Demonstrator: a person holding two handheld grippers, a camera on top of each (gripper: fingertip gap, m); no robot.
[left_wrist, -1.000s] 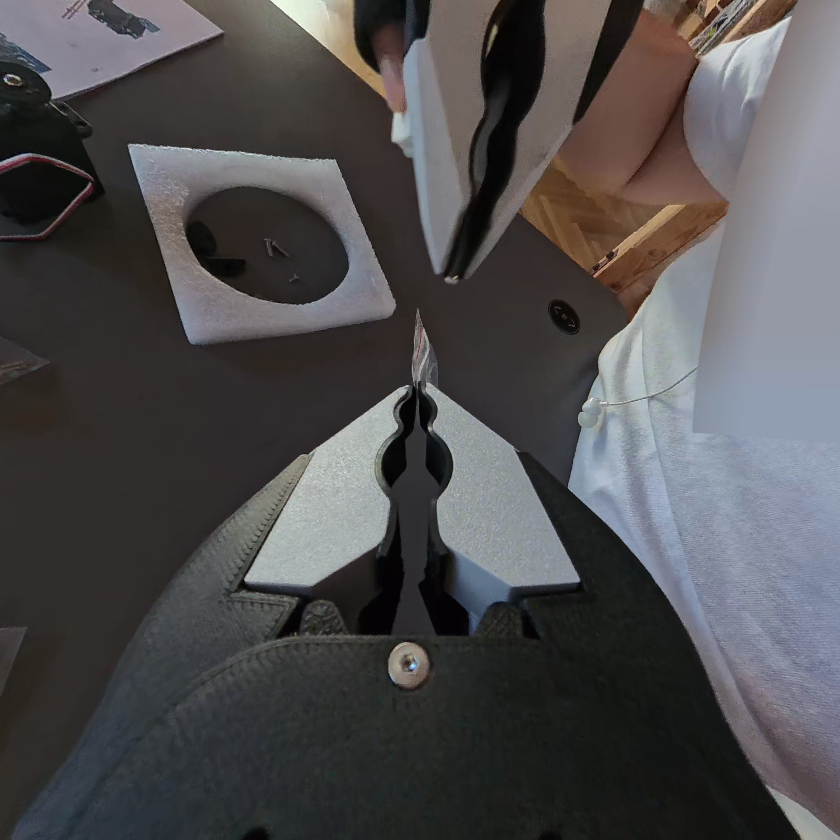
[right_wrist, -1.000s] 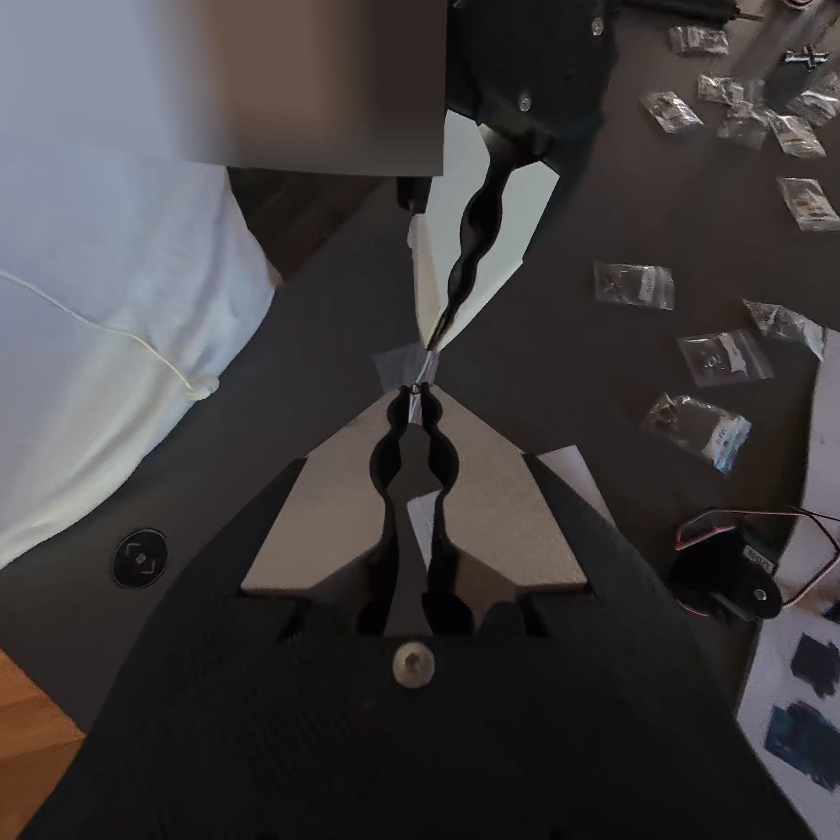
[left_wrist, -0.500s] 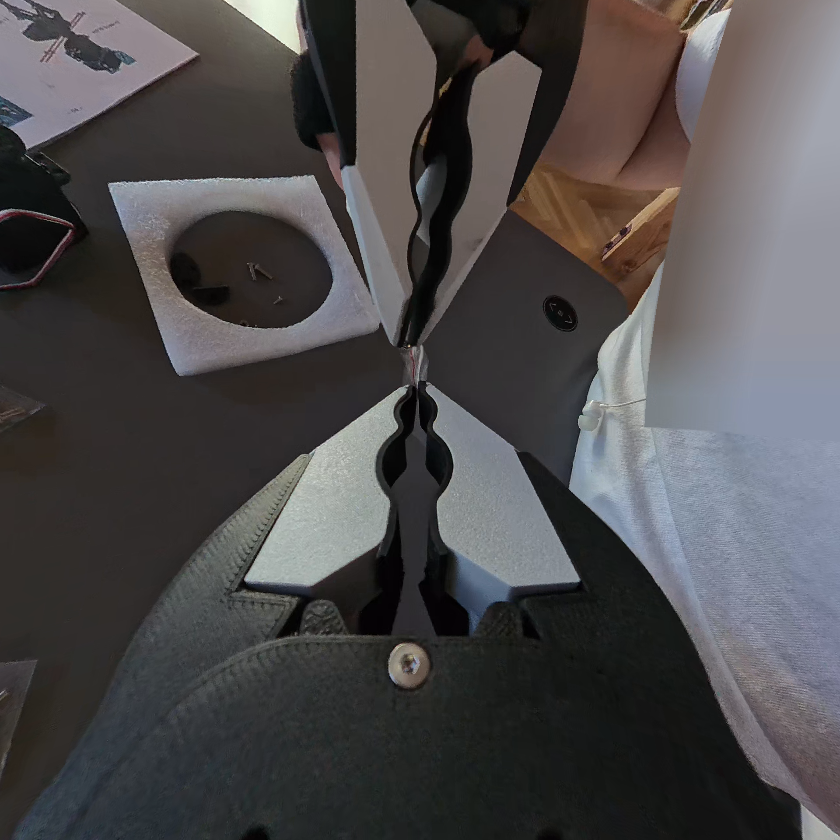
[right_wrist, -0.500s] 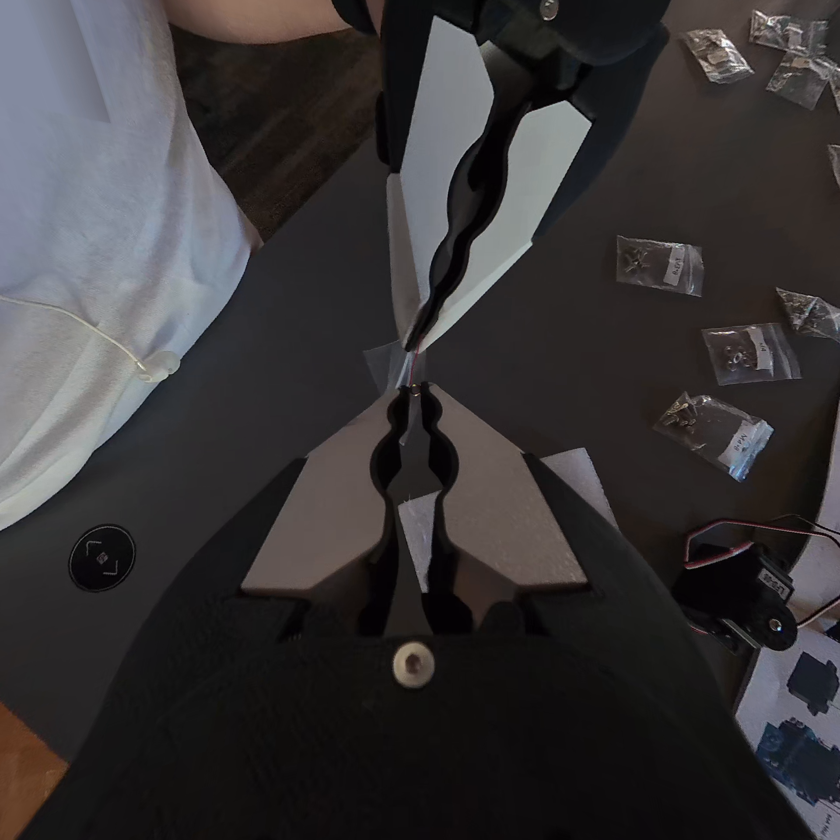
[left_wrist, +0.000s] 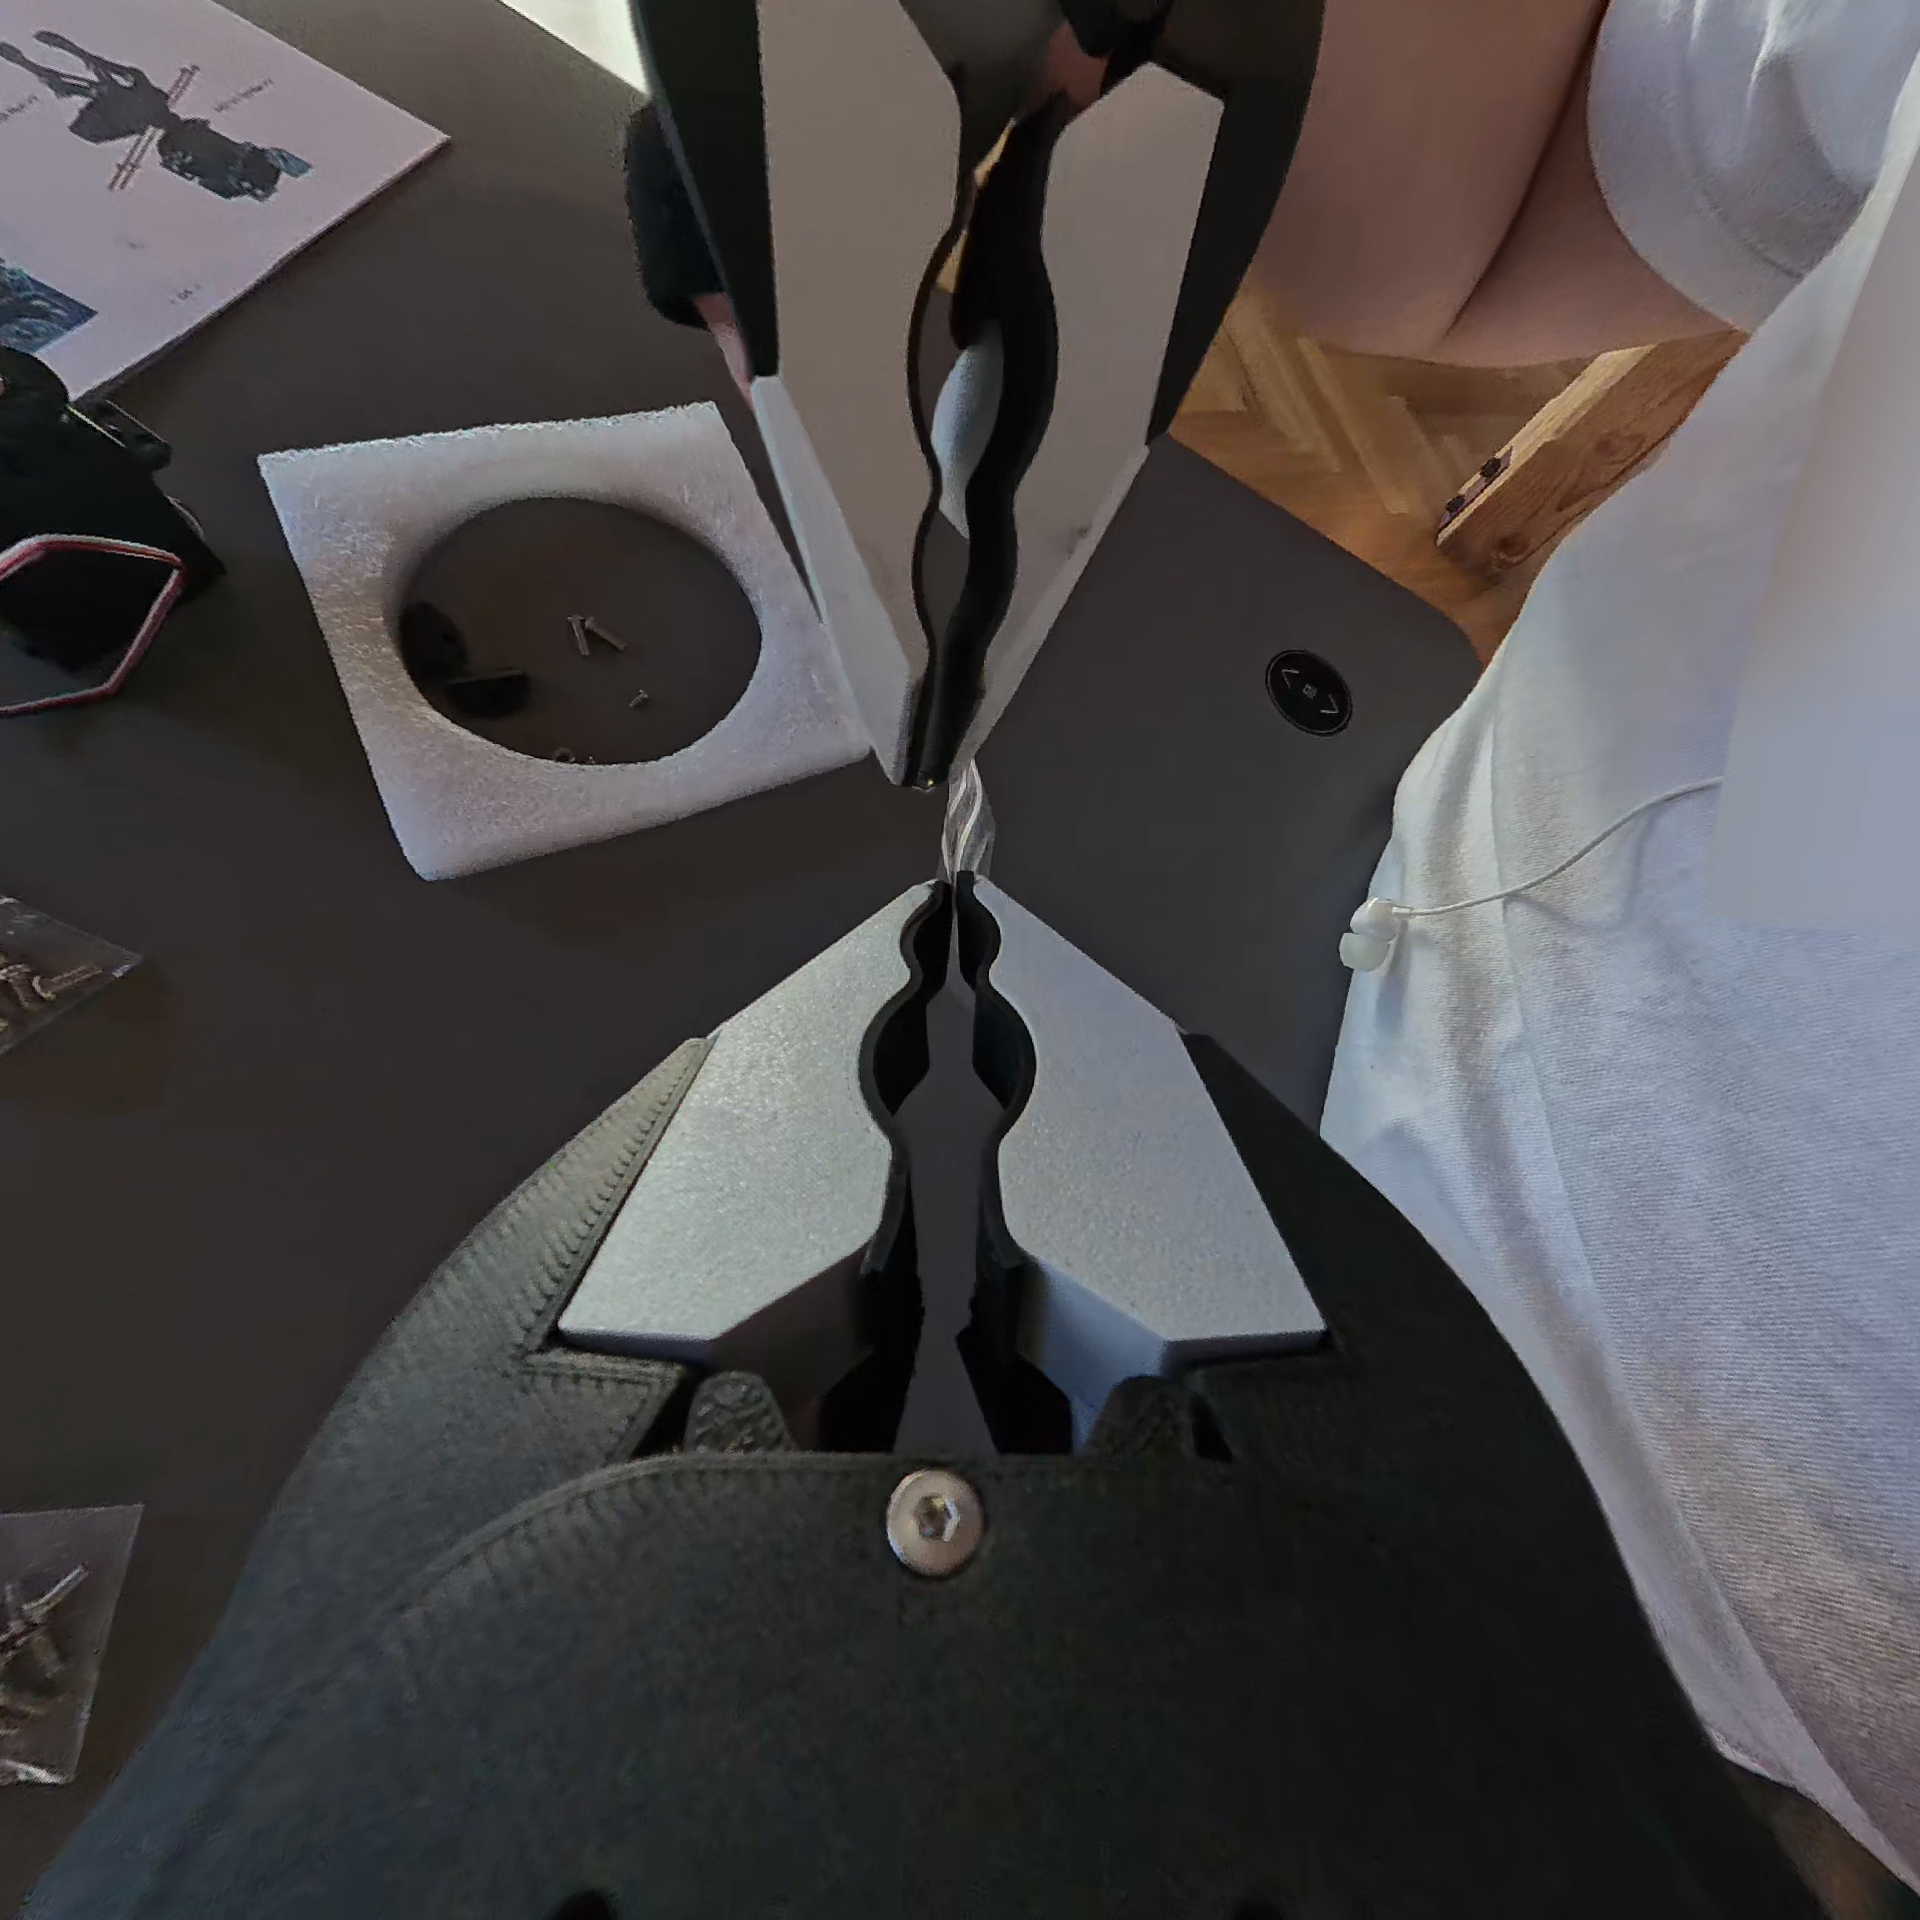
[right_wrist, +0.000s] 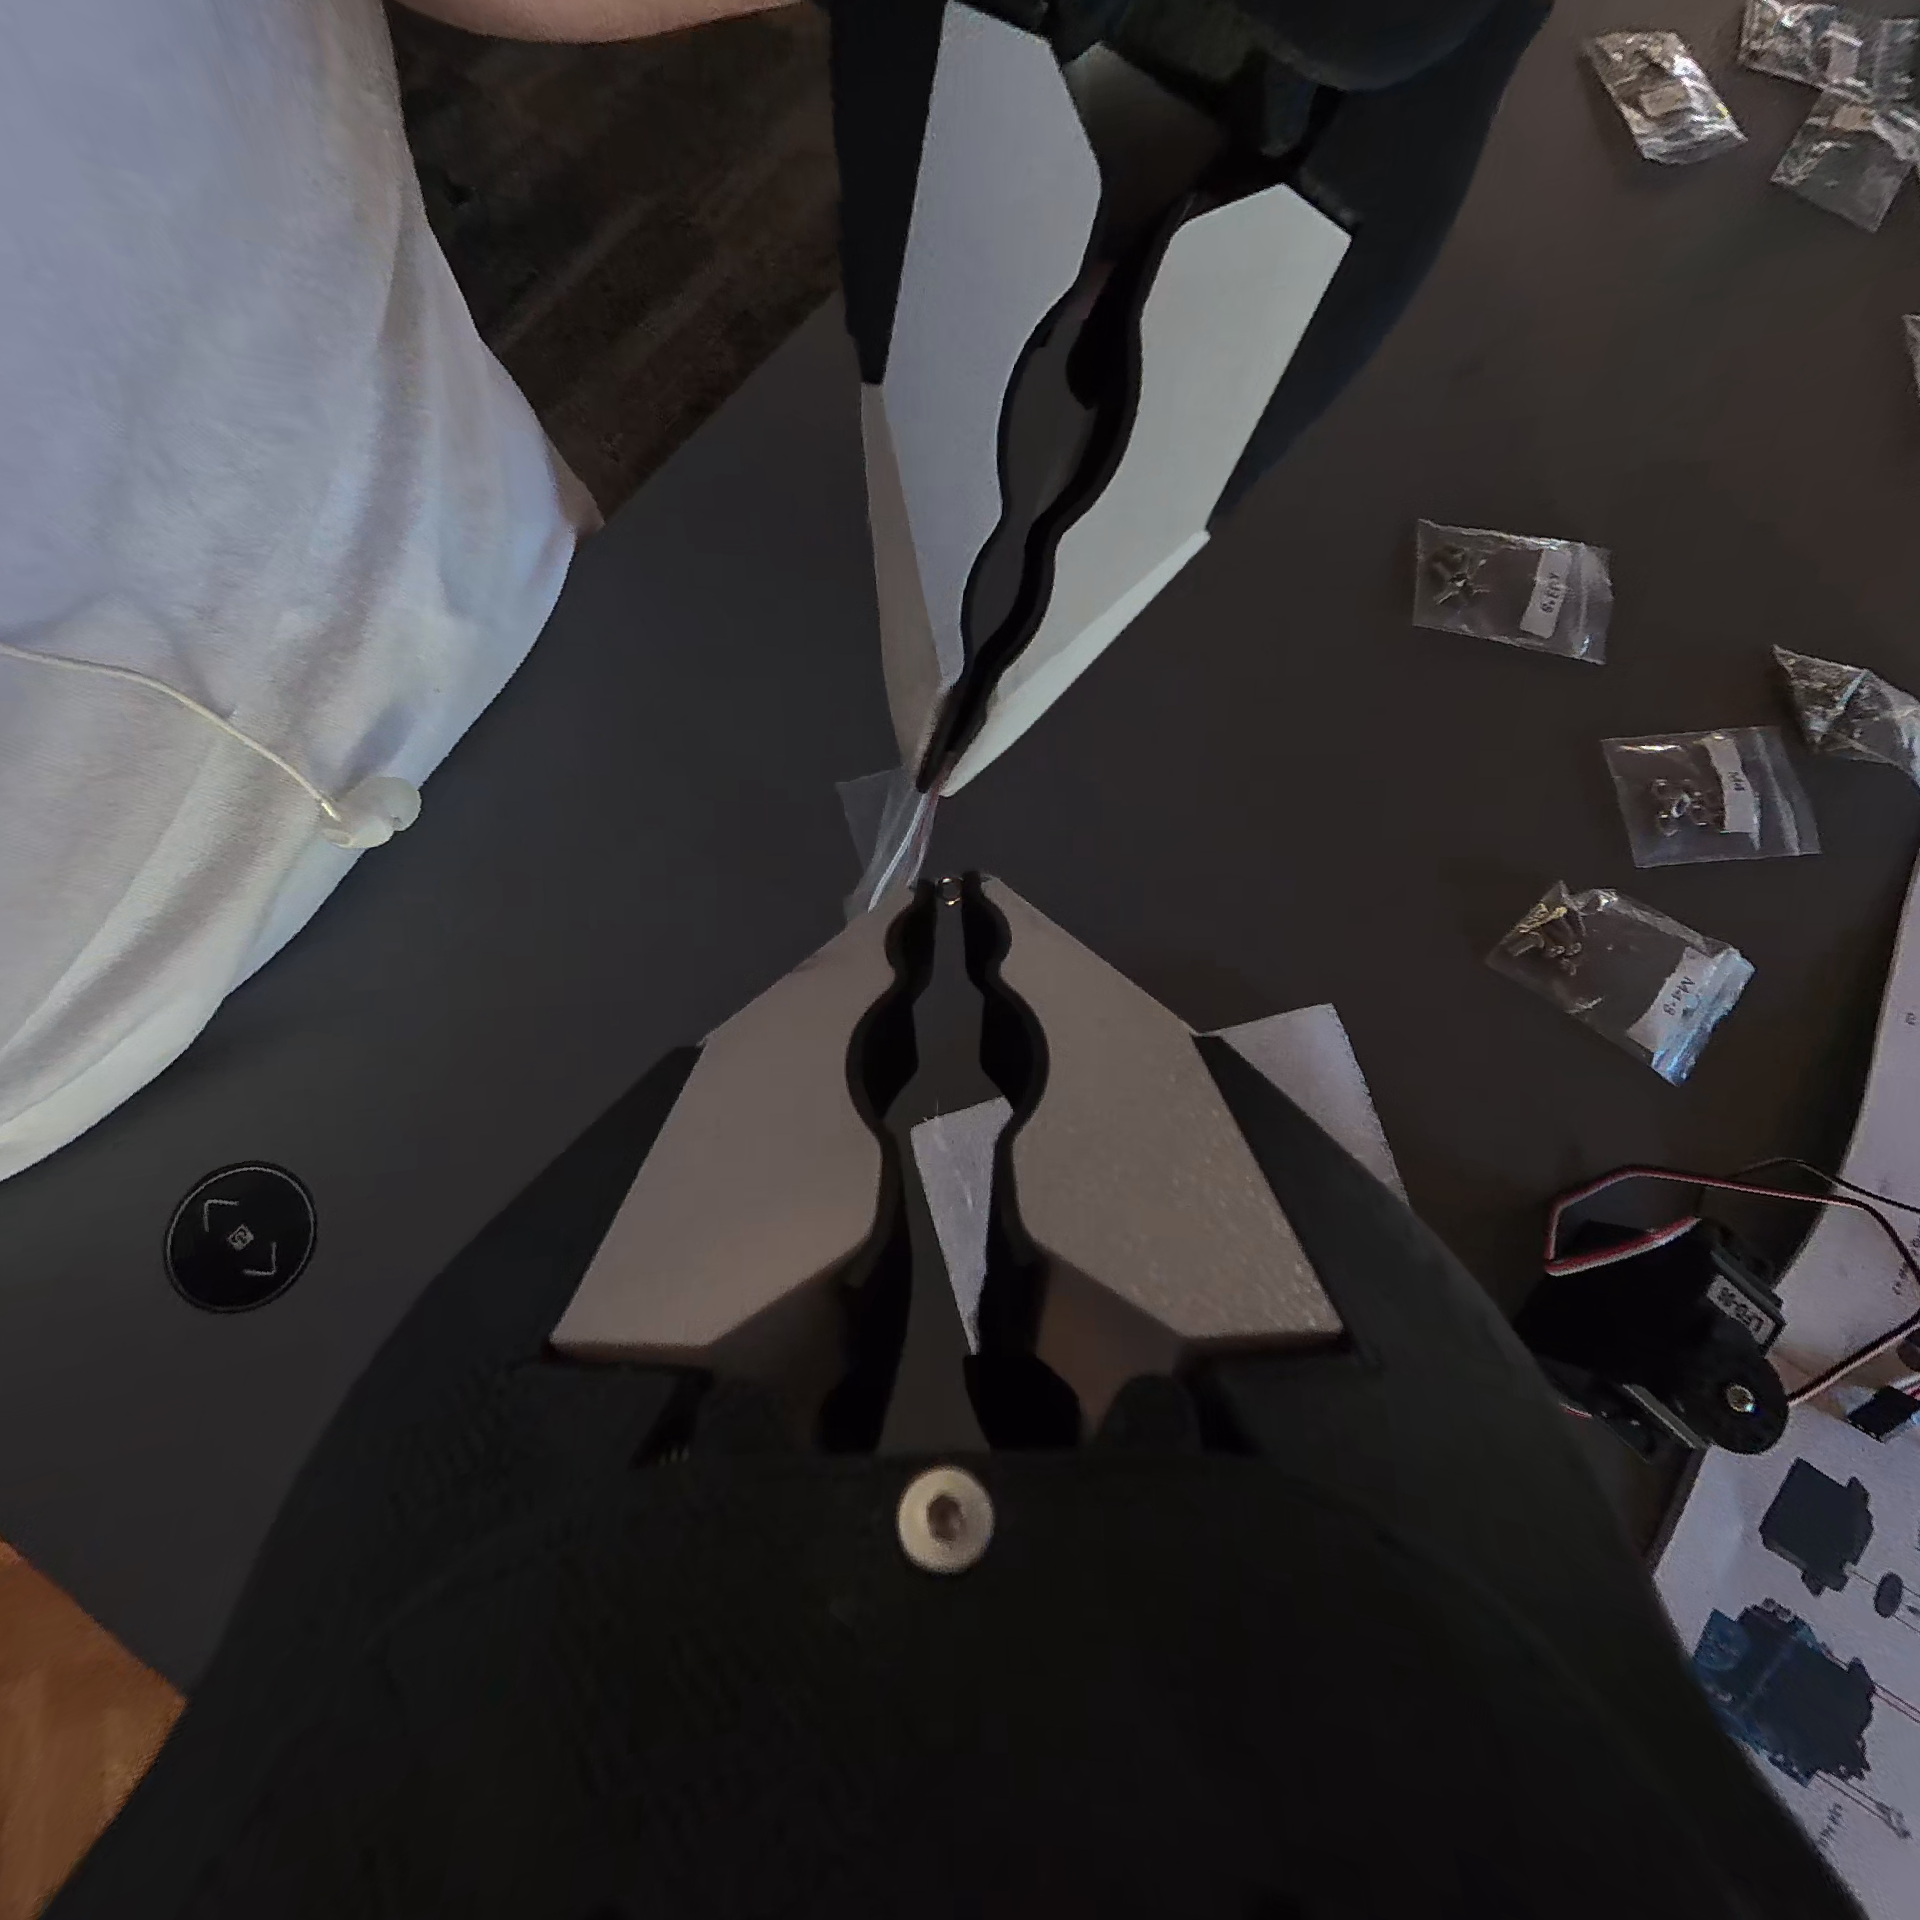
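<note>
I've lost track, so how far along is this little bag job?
Looks done: a few screws and black pieces lie inside the foam ring. In hand: the left gripper pinches a small clear bag; the right gripper seems to nip a tiny metal part beside it. Left: other small bags lie untouched on the table.

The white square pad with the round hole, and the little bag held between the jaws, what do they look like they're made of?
White square pad: likely soft packing foam, matte with a fuzzy, fibrous surface. Little bag: seemingly thin clear plastic film, glossy and see-through, with bright streaks of reflected light.
</note>
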